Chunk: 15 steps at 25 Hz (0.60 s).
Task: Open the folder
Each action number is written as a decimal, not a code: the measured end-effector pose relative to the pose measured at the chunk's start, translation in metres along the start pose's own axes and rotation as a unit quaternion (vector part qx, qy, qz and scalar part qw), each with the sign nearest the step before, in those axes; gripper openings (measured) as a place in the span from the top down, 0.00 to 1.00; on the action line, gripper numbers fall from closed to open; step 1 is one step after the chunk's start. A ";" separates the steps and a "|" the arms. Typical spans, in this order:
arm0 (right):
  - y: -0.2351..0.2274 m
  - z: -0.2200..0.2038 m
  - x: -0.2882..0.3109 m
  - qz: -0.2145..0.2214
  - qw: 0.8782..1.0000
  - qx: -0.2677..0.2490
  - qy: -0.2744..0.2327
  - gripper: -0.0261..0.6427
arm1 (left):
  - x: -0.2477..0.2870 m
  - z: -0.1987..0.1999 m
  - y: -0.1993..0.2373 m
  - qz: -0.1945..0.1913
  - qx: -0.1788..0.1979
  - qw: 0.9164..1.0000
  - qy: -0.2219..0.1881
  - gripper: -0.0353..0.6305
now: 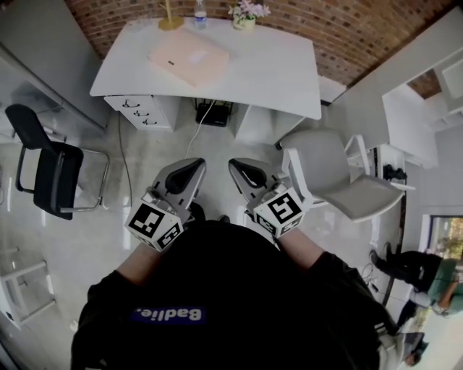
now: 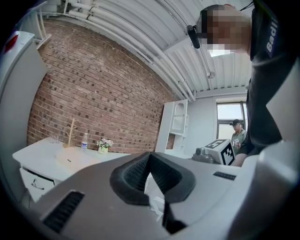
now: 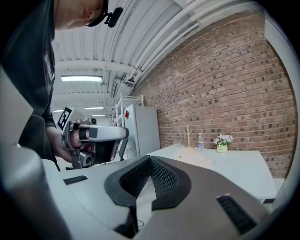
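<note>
A pale pink folder (image 1: 189, 58) lies shut on the white desk (image 1: 275, 72), far ahead of both grippers. It also shows small in the left gripper view as the folder (image 2: 74, 159), and in the right gripper view as the folder (image 3: 196, 158). My left gripper (image 1: 189, 168) and right gripper (image 1: 239, 168) are held side by side close to my body, over the floor, well short of the desk. Both point level toward the desk. The left gripper (image 2: 150, 153) and the right gripper (image 3: 150, 158) each have their tips together with nothing between them.
A grey chair (image 1: 329, 173) stands before the desk's right end, a black chair (image 1: 47, 166) at the left. On the desk's back edge are a wooden stand (image 1: 171, 18), a bottle (image 1: 200, 14) and flowers (image 1: 246, 14). Drawers (image 1: 137, 112) sit under the desk. Another person (image 1: 419, 274) stands at the right.
</note>
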State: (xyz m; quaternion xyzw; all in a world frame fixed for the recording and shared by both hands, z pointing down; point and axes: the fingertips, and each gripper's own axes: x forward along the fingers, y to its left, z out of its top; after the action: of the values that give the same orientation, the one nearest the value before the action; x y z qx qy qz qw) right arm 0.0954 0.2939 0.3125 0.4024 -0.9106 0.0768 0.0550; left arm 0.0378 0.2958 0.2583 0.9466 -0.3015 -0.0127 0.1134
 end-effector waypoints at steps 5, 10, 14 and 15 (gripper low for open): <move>-0.029 0.006 0.034 -0.019 1.000 -0.007 0.015 0.92 | 0.018 0.007 0.053 0.003 -0.011 1.000 -0.016 0.95; -0.071 0.021 0.083 -0.043 0.998 -0.021 0.031 0.92 | 0.049 0.017 0.115 -0.013 -0.005 1.000 -0.020 0.95; -0.101 0.035 0.135 -0.055 0.997 -0.033 0.048 0.92 | 0.073 0.024 0.176 -0.027 -0.004 0.999 -0.016 0.95; -0.108 0.038 0.148 -0.059 0.996 -0.034 0.053 0.92 | 0.078 0.025 0.192 -0.029 -0.006 0.999 -0.014 0.95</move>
State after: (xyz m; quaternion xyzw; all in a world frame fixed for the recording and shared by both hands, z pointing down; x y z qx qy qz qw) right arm 0.0743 0.1079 0.3093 0.4489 -0.8831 0.0637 0.1209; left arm -0.0097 0.0936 0.2804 0.9541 -0.2750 -0.0314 0.1146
